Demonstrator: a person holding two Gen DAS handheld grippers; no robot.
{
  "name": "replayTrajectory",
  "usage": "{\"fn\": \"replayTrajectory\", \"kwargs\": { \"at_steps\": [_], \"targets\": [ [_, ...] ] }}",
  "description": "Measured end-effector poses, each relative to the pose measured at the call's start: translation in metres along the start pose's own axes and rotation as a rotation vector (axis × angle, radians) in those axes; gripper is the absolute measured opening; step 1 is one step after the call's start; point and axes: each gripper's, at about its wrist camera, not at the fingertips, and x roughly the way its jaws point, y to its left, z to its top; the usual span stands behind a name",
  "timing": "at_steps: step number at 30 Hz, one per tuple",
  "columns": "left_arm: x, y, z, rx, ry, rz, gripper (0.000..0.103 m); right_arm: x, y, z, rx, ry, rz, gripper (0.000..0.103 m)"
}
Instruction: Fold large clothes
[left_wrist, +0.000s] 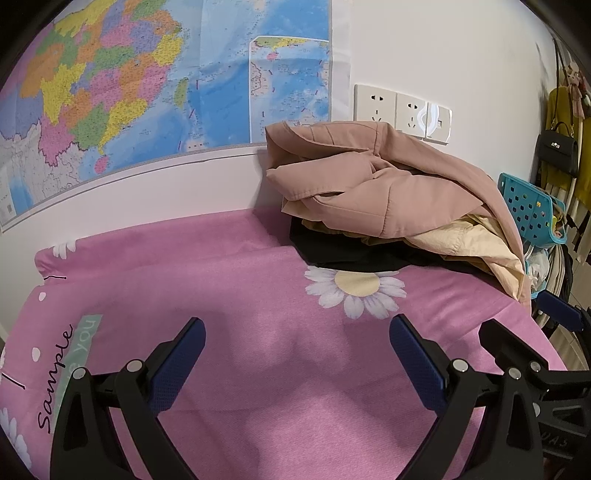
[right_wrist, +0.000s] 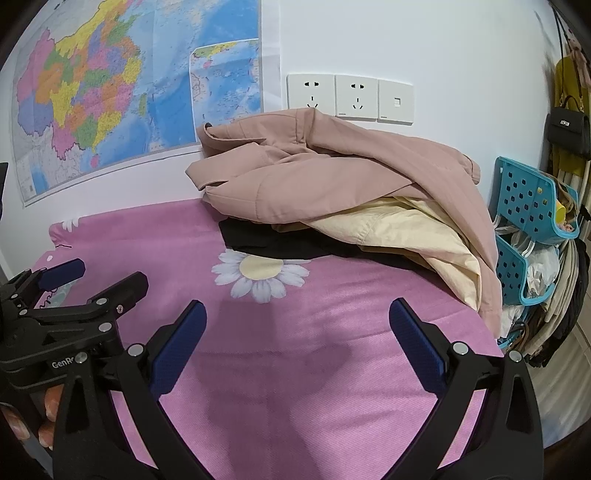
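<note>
A heap of clothes lies at the back right of the pink flowered table cover (left_wrist: 221, 288) (right_wrist: 332, 332), against the wall. On top is a dusty-pink jacket (left_wrist: 373, 181) (right_wrist: 332, 173), under it a pale yellow garment (left_wrist: 465, 236) (right_wrist: 402, 229), at the bottom a black garment (left_wrist: 354, 254) (right_wrist: 280, 243). My left gripper (left_wrist: 297, 328) is open and empty, low over the cover, well short of the heap. My right gripper (right_wrist: 297, 310) is open and empty beside it. The left gripper (right_wrist: 92, 273) shows at the left of the right wrist view, the right gripper (left_wrist: 528, 325) at the right of the left wrist view.
A map (left_wrist: 147, 92) (right_wrist: 129, 85) and wall sockets (left_wrist: 402, 110) (right_wrist: 351, 98) are on the wall behind. Blue perforated baskets (left_wrist: 528, 206) (right_wrist: 532, 206) and hanging bags and clothes (right_wrist: 569, 125) stand past the table's right edge.
</note>
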Motion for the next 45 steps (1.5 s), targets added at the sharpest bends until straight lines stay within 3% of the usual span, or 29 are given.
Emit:
{"fn": "replayTrajectory", "kwargs": {
  "at_steps": [22, 33, 38, 45],
  "targets": [
    [0.016, -0.005, 0.01, -0.008, 0.016, -0.03, 0.096, 0.009, -0.009, 0.023, -0.068, -0.043, 0.01, 0.097],
    [0.072, -0.001, 0.044, -0.046, 0.083, -0.081, 0.096, 0.084, -0.028, 0.115, -0.221, -0.033, -0.003, 0.097],
    [0.101, 0.001, 0.06, -0.086, 0.093, -0.125, 0.096, 0.13, -0.019, 0.157, -0.331, -0.028, -0.049, 0.097],
    [0.131, -0.003, 0.073, -0.095, 0.1, -0.141, 0.096, 0.191, 0.001, 0.199, -0.464, 0.01, -0.001, 0.097]
  ]
}}
